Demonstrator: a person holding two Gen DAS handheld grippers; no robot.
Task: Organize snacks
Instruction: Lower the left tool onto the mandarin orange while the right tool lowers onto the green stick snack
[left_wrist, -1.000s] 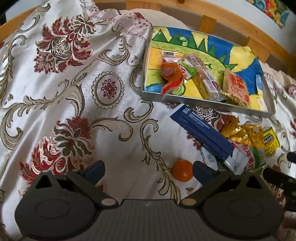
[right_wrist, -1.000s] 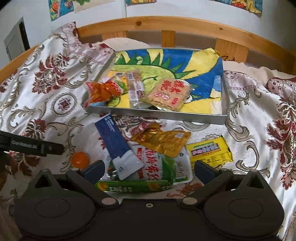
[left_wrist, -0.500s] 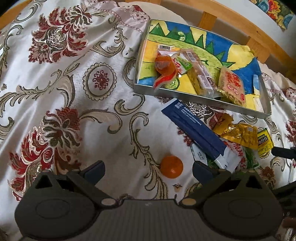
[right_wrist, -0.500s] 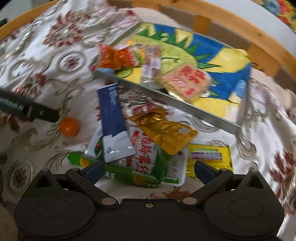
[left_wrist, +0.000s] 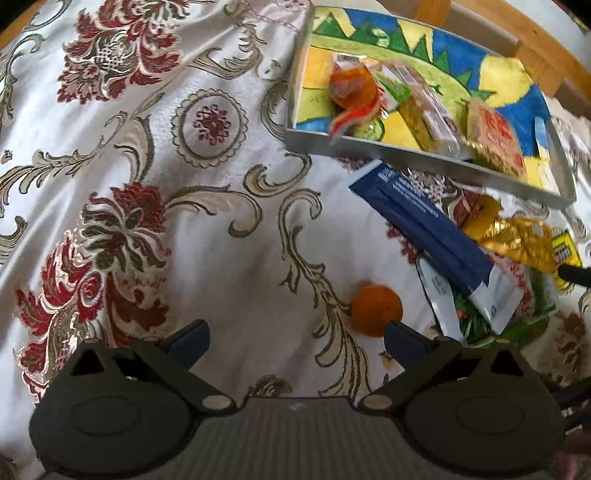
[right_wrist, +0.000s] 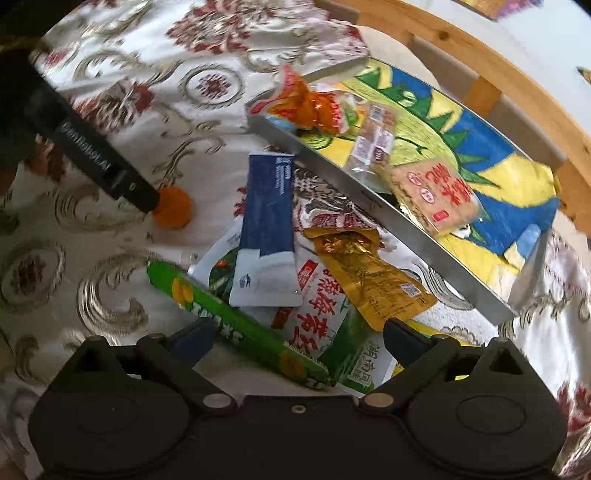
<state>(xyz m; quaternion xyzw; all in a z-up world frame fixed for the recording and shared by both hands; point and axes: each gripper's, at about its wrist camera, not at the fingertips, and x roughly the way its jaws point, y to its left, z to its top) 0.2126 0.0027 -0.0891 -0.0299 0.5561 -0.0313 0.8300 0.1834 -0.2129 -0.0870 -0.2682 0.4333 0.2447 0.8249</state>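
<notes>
A metal tray with a painted bottom holds an orange packet, a clear cracker pack and a red-print biscuit pack. In front of it lies a pile: a blue sachet, a gold packet, a green stick pack and a red-and-green bag. A small orange ball lies left of the pile. My left gripper is open, its right finger beside the ball. My right gripper is open over the pile.
Everything lies on a white floral bedspread. A wooden bed rail runs behind the tray. The left gripper's finger reaches into the right wrist view and touches the ball.
My left gripper moved forward and down toward the orange ball. My right gripper swung left and lower over the pile of packets. Both stayed open.
</notes>
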